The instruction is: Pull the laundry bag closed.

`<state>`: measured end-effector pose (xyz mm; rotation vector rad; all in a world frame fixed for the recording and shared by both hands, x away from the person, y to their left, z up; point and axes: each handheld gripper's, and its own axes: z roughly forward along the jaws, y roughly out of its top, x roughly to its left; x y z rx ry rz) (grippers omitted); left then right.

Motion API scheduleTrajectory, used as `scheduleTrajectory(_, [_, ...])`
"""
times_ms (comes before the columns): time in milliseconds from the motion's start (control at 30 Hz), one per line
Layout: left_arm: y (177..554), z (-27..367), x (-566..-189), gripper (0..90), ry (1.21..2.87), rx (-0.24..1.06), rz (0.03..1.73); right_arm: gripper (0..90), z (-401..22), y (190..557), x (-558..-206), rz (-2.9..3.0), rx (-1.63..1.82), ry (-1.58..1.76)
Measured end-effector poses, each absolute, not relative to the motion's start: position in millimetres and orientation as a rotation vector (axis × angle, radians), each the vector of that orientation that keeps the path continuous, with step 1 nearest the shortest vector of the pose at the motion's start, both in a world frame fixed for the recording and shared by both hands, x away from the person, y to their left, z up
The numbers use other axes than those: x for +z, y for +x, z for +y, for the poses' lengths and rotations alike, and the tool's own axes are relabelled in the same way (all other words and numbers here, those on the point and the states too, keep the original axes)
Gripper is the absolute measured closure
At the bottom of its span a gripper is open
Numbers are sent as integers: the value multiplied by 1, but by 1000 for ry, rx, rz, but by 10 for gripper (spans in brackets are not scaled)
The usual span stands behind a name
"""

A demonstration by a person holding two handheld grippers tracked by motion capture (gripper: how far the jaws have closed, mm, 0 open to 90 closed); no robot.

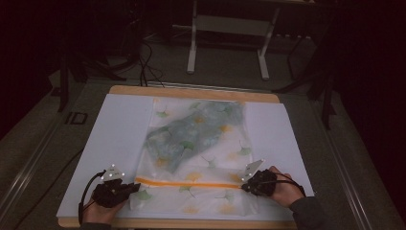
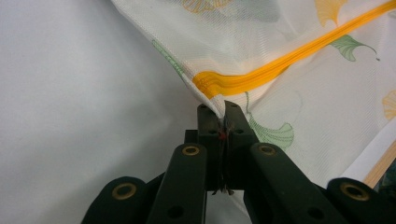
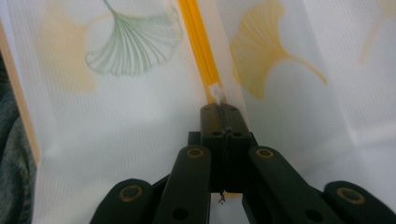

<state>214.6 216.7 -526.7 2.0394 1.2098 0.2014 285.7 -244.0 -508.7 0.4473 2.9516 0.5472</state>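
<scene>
A white mesh bag (image 1: 210, 158) printed with green and yellow ginkgo leaves lies flat on the table, and a grey-green garment (image 1: 191, 132) shows through it. An orange zipper (image 1: 186, 183) runs across its near part. My left gripper (image 1: 136, 189) is shut on the bag's corner (image 2: 205, 95) at the zipper's left end, with mesh pinched between the jaws (image 2: 222, 109). My right gripper (image 1: 244, 187) is shut at the zipper's right end. A small white zipper tab (image 3: 216, 93) sticks out from its closed tips (image 3: 223, 108).
A white sheet (image 1: 115, 134) covers the wooden tabletop (image 1: 191, 91), bare to the left and right of the bag. Beyond the table's far edge stand a white desk frame (image 1: 230, 28) and cables on a dark floor. A sleeve (image 1: 309, 211) enters at the bottom right.
</scene>
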Motion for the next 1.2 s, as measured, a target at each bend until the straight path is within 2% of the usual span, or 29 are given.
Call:
scheduleTrajectory(233, [214,217,-528,882,2052,198,1213,900,-268,283,-505,2942,557,502])
scheduleTrajectory(433, [214,215,-528,871,2064,204,1204,900,-272,282,-506,2927,577,527])
scheduleTrajectory(467, [213,217,-529,745,2059,220,1203,870,-274,284,-507,2911,608,557])
scheduleTrajectory(500, [213,217,-529,693,2059,220,1203,807,-275,284,-507,2902,642,581])
scheduleTrajectory(567, [212,220,-527,640,2026,237,1198,706,-277,286,-508,2899,723,612])
scheduleTrajectory(667, [211,222,-526,595,1999,260,1202,672,-279,287,-508,2864,753,662])
scheduleTrajectory(700, [211,224,-526,543,1987,266,1203,614,-281,289,-510,2842,788,694])
scheduleTrajectory(900, [210,229,-525,518,1952,316,1226,549,-286,293,-513,2774,868,787])
scheduleTrajectory(1200, [216,233,-527,518,1914,491,1317,492,-297,302,-523,2553,876,1037])
